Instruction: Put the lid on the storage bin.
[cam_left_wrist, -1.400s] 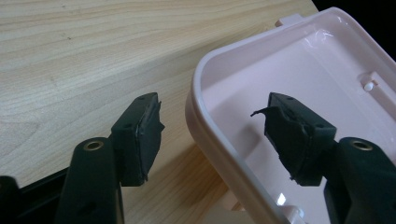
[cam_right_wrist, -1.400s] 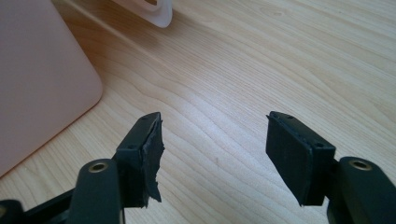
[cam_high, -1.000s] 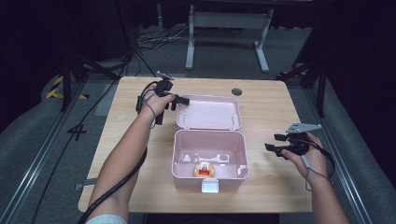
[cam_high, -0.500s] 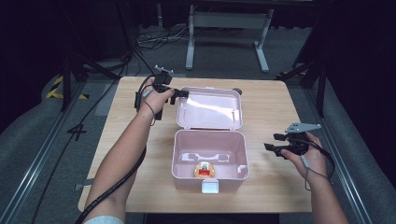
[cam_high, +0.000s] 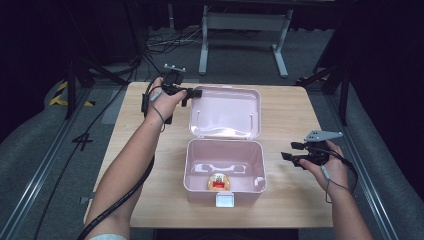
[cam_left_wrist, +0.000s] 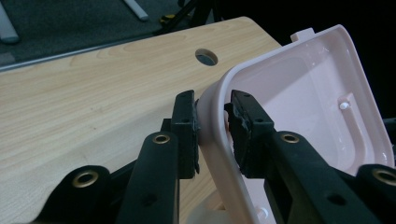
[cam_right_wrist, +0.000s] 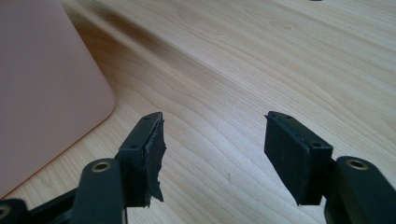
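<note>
A pink plastic box (cam_high: 197, 192) stands open in the middle of the wooden table, with a small red and yellow item (cam_high: 217, 182) on its floor. Its hinged lid (cam_high: 225, 112) is tilted up behind it. My left gripper (cam_high: 192, 93) is at the lid's far left corner. In the left gripper view the jaws (cam_left_wrist: 212, 109) have just been closing and are shut on the lid's rim (cam_left_wrist: 212, 140), one pad on each side. My right gripper (cam_high: 287, 151) hovers to the right of the box, open, with bare wood between its jaws (cam_right_wrist: 215, 140).
The box wall (cam_right_wrist: 42, 93) is close on the left in the right gripper view. A round cable hole (cam_left_wrist: 206, 57) sits in the tabletop behind the lid. Beyond the far table edge stands a metal frame (cam_high: 240, 30), with cables on the floor.
The lid has swung up from lying nearly flat to a steep tilt. My left hand has risen with the lid's corner. The right hand has stayed where it was.
</note>
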